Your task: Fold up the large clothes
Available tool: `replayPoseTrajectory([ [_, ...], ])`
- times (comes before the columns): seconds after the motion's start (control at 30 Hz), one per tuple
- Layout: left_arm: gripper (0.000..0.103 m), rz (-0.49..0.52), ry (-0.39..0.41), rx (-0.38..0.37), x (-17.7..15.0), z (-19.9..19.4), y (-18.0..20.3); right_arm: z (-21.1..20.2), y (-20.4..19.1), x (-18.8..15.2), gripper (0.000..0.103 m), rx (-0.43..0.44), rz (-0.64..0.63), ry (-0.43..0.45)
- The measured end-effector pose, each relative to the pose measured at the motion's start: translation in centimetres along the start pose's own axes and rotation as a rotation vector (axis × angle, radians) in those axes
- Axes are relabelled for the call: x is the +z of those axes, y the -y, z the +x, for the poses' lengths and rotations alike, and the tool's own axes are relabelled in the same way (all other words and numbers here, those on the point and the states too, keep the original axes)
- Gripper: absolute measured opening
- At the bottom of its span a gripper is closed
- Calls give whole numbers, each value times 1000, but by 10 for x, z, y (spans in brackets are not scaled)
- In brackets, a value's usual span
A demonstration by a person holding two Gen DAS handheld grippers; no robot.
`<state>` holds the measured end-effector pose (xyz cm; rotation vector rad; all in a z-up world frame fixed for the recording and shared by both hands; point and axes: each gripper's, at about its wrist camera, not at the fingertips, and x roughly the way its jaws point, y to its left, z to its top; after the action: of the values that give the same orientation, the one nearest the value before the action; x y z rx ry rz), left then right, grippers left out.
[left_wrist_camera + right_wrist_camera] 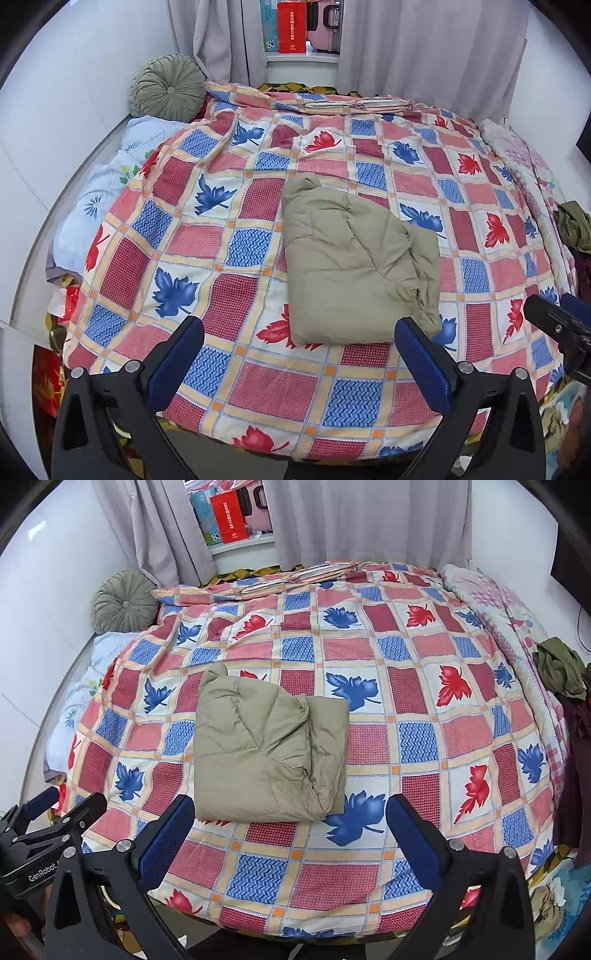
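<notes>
Two grippers are hanging over the near edge of the bed, neither one touching cloth. Left gripper: fingers standing wide apart, nothing between them. Right gripper: likewise spread, holding nothing.

Khaki padded jacket is lying on the leaf-patterned quilt, already reduced to a compact, roughly square bundle. In the left wrist view it is sitting at about 12 o'clock from the left gripper, its near right corner just beyond the right-hand finger. In the right wrist view it is lying toward 11 o'clock, near edge just past the left-hand finger.

Judgement on progress: folding of this garment is looking essentially done. Layers are stacked, near and left edges running fairly straight. Right side is looking looser, with a rumpled fold puffing up at roughly 3 o'clock on the bundle; a light press or tuck may be all that is left.

A heap of dark olive clothing is resting at the bed's right edge, about 2 o'clock, well apart from the jacket; possibly the next piece, cannot confirm.
</notes>
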<state>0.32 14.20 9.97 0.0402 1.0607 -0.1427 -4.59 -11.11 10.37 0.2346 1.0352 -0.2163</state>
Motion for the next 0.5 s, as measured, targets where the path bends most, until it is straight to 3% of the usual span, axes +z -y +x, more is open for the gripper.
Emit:
replayPoseTrajectory([
  [0.5,103,1,1,0,-1,0,1,0,0,1,103,0,-2,-1],
])
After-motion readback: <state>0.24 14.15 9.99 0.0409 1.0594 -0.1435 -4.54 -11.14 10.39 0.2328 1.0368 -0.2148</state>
